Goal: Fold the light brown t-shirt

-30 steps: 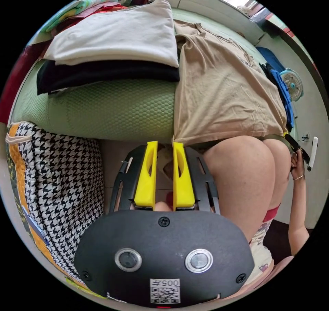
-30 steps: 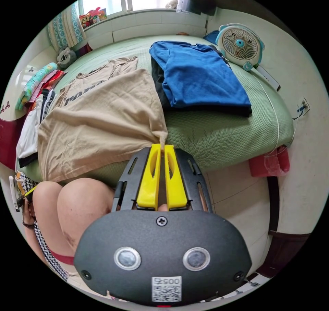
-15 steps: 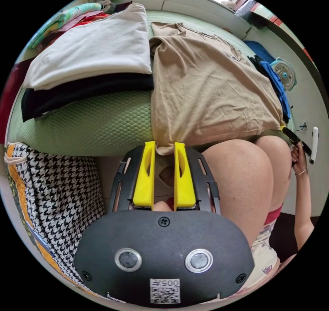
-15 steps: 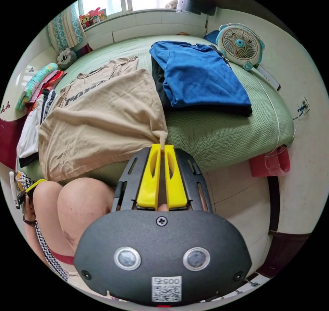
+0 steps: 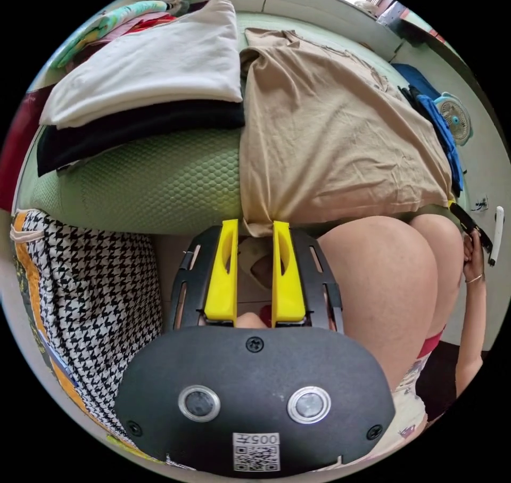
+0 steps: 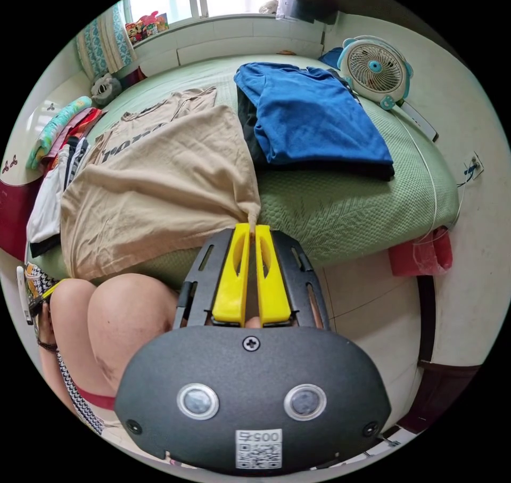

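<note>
**One brown shirt, two tongs at its hem**

One light brown t-shirt [image 6: 159,185] lies spread across the green bed [image 6: 340,211], centre-left in the right gripper view, its hem hanging over the near edge. Dark lettering shows near its collar at upper left, too foreshortened to read. The right tongs [image 6: 251,228] are pressed together on one hem corner, fabric bunched at the tips. In the left gripper view the left tongs [image 5: 255,226] stand spread, the other hem corner sitting between the yellow jaws without being squeezed. One blue shirt [image 6: 314,115] rests on a dark garment at upper centre. One small fan [image 6: 376,71] stands upper right. Two folded pieces, white shirt [image 5: 154,67] over black garment [image 5: 133,131], sit upper left in the left gripper view.
</note>
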